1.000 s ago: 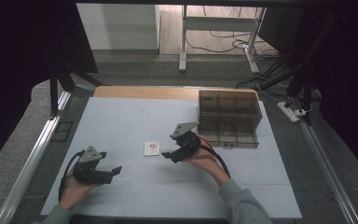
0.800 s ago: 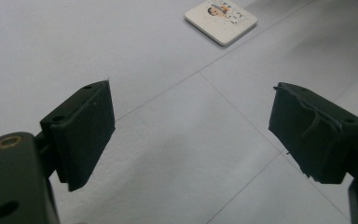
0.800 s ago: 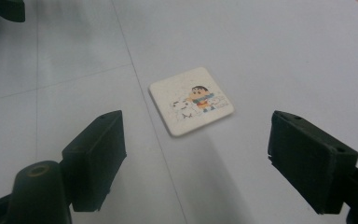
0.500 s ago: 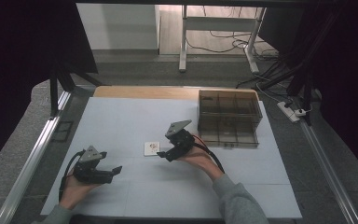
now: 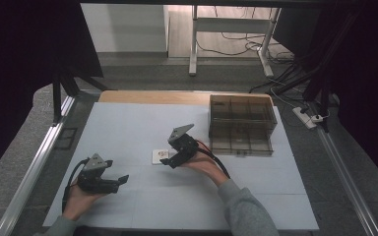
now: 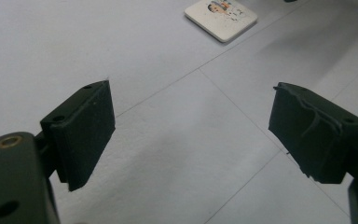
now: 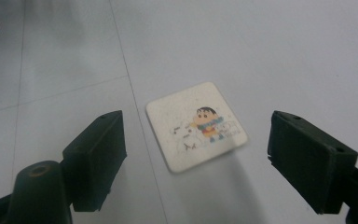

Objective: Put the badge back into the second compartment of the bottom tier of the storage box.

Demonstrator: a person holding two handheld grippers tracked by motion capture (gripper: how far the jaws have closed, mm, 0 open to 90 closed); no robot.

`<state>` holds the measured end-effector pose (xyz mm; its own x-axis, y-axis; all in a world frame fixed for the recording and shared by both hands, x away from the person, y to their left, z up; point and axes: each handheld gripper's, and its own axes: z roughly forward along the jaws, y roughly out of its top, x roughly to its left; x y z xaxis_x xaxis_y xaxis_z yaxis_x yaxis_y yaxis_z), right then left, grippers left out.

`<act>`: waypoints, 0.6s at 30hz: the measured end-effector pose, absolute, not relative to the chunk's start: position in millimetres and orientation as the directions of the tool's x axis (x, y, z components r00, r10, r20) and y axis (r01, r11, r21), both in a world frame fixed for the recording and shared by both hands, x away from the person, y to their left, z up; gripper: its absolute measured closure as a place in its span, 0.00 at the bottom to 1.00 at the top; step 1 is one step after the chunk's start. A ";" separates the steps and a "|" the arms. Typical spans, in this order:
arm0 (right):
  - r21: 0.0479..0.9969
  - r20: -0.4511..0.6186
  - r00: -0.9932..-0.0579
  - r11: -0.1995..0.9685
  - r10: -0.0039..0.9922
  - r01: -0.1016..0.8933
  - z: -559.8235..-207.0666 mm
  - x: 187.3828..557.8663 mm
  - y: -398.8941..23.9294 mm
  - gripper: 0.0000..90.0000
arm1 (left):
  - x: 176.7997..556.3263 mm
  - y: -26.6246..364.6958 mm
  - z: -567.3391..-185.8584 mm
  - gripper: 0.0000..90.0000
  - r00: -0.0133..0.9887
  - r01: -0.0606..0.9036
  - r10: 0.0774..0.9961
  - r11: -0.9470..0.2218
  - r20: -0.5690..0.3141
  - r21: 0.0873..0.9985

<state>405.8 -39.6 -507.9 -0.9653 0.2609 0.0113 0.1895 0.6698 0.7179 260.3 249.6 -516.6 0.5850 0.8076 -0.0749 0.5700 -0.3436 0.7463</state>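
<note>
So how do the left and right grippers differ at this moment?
The right gripper is at the white cartoon tile, which lies between its jaws in its own view; the left gripper rests farther from the tile, over bare table. The right tilts downward; the left lies nearly level. Both are open.

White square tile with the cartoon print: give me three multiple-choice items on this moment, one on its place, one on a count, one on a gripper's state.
1. Where does the white square tile lie?
A. flat on the table mat, before the right gripper
B. inside the organiser box
C. between the left gripper's pads

2. How many such tiles lie on the table mat?
A. three
B. one
C. two

3. How do the right gripper's jaws stand?
A. shut on the tile
B. shut on nothing
C. open, apart from the tile

Key: 1 A, the right gripper view shows it lying flat ahead of the jaws, away from the dark organiser box. 2 B, the high view shows a single tile. 3 C, both pads stand wide with bare mat around the tile.
</note>
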 end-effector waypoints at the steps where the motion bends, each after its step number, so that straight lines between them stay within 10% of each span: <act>1: 0.718 0.011 -0.965 0.670 0.261 0.189 -507.9 405.8 -39.6 0.22 | 260.3 249.5 -516.7 0.16 0.585 0.570 0.808 -0.344 -0.075 0.746; 18: 0.669 0.000 -0.977 0.727 0.211 0.157 -523.6 413.0 -16.6 0.21 | 260.1 249.6 -517.2 0.16 0.587 0.572 0.807 -0.349 -0.073 0.743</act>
<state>413.0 -16.6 -523.6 -0.9774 0.2113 0.0000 0.1571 0.7266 0.6688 260.1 249.6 -517.2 0.5866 0.8065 -0.0732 0.5719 -0.3486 0.7426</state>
